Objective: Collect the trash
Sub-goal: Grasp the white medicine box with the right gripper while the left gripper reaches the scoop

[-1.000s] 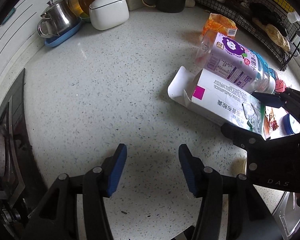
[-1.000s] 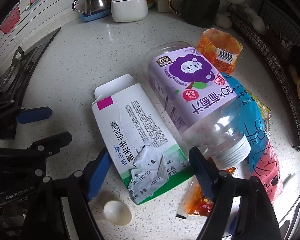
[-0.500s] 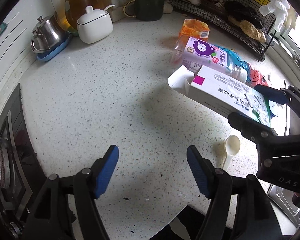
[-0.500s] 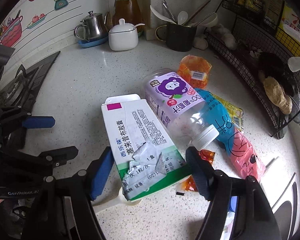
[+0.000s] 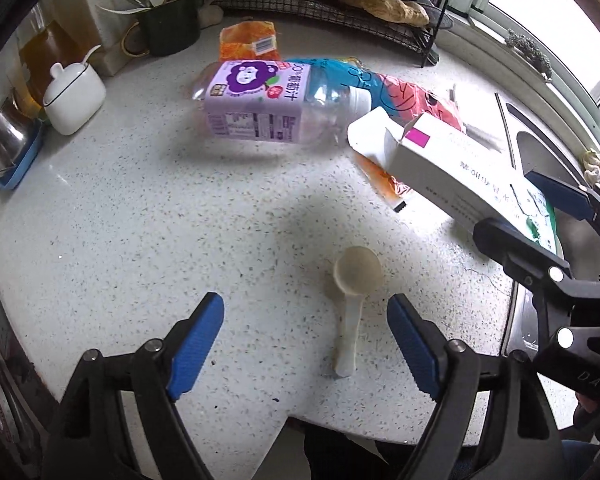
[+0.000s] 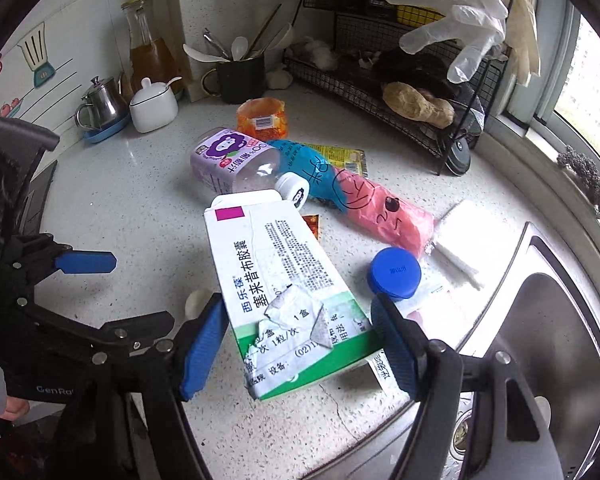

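Firmly between right gripper point(image 6: 300, 344) pads: medicine box point(image 6: 284, 280)

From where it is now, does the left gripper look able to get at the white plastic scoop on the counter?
Probably yes. The white plastic scoop lies alone on bare counter between the opening, empty jaws of the left gripper; nothing blocks a descent.

Speckled countertop point(image 5: 148, 208) — bottle point(image 5: 260, 104), scoop point(image 5: 354, 292), wrappers point(image 6: 384, 212)
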`<state>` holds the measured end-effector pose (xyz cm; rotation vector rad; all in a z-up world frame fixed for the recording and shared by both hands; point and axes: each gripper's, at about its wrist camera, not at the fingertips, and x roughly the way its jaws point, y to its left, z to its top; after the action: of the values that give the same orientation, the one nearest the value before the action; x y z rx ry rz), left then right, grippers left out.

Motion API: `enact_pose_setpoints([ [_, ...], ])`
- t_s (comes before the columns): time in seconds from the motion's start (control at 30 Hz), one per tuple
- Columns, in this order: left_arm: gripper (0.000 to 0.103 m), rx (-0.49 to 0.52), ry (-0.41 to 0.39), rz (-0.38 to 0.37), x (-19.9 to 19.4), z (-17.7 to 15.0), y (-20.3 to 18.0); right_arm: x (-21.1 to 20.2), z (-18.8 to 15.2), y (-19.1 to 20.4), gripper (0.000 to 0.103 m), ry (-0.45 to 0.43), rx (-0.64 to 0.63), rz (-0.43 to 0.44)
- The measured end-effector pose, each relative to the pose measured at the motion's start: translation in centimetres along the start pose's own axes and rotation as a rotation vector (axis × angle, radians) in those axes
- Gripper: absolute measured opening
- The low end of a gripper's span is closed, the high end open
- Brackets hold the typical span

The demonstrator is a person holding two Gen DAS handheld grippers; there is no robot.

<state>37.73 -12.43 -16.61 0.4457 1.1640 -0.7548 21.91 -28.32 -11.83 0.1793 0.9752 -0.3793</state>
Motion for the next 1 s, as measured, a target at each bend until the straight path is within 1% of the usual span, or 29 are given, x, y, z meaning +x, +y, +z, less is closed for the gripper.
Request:
enact_pose_setpoints([
  [0.1, 0.084, 0.018, 0.027, 0.002, 1.1, 0.1, -1.1, -0.2, -0.8, -1.0, 0.071, 0.011, 0.020, 0.009],
  [0.17, 0.087, 0.019, 0.047, 0.007, 1.9, 0.1, -1.5, -0.3, -1.2, -1.5, 0.071, 0.013, 0.019, 0.015],
  [0.23, 0.087, 0.027, 0.057, 0.030, 2.5, 0.0, -1.9, -0.2, -1.3, -1.9, 0.071, 0.014, 0.018, 0.020],
  [0.3, 0.087, 0.030, 0.054, 0.049, 2.9, 0.0, -2.2, -0.1, -1.4, -2.1, 0.071, 0.016, 0.014, 0.028],
  [0.33, 0.087, 0.025, 0.052, 0.046, 3.1, 0.1, -2.3, -0.1, -1.4, -2.3, 0.071, 0.021, 0.011, 0.037],
  [0.43, 0.087, -0.016, 0.053, 0.037, 3.9, 0.6, -2.3, 0.2, -1.6, -2.4, 0.071, 0.025, 0.000, 0.050],
  [0.5, 0.085, -0.032, 0.045, 0.054, 4.0, 0.8, -2.1, 0.3, -1.6, -2.5, 0.071, 0.029, 0.002, 0.057],
  [0.53, 0.083, -0.032, 0.043, 0.061, 4.0, 0.9, -2.0, 0.4, -1.7, -2.6, 0.071, 0.032, 0.004, 0.062],
  [0.6, 0.083, -0.019, 0.045, 0.054, 4.1, 1.1, -2.2, 0.5, -1.7, -2.7, 0.071, 0.035, 0.006, 0.070],
  [0.73, 0.081, 0.005, 0.044, 0.065, 4.1, 1.1, -2.4, 0.7, -1.8, -2.8, 0.070, 0.045, 0.002, 0.082],
  [0.8, 0.073, -0.020, 0.027, 0.074, 3.7, 0.8, -2.3, 0.8, -1.9, -2.8, 0.071, 0.052, 0.001, 0.089],
  [0.83, 0.061, -0.018, 0.017, 0.073, 3.5, 0.9, -2.3, 0.9, -2.0, -2.8, 0.070, 0.054, 0.000, 0.090],
  [0.87, 0.047, -0.018, 0.010, 0.073, 3.3, 0.9, -2.3, 0.9, -2.1, -2.8, 0.071, 0.057, -0.002, 0.092],
  [0.9, 0.039, -0.024, 0.006, 0.072, 3.1, 0.9, -2.3, 0.9, -2.1, -2.7, 0.071, 0.058, -0.006, 0.093],
  [0.93, 0.024, -0.031, 0.003, 0.073, 3.0, 0.9, -2.3, 1.0, -2.2, -2.6, 0.071, 0.060, -0.009, 0.096],
  [0.97, 0.021, -0.035, 0.003, 0.072, 2.9, 1.0, -2.3, 1.0, -2.2, -2.6, 0.071, 0.063, -0.009, 0.100],
  [1.0, 0.021, -0.034, 0.003, 0.072, 2.8, 1.0, -2.4, 1.0, -2.2, -2.6, 0.071, 0.065, -0.010, 0.103],
])
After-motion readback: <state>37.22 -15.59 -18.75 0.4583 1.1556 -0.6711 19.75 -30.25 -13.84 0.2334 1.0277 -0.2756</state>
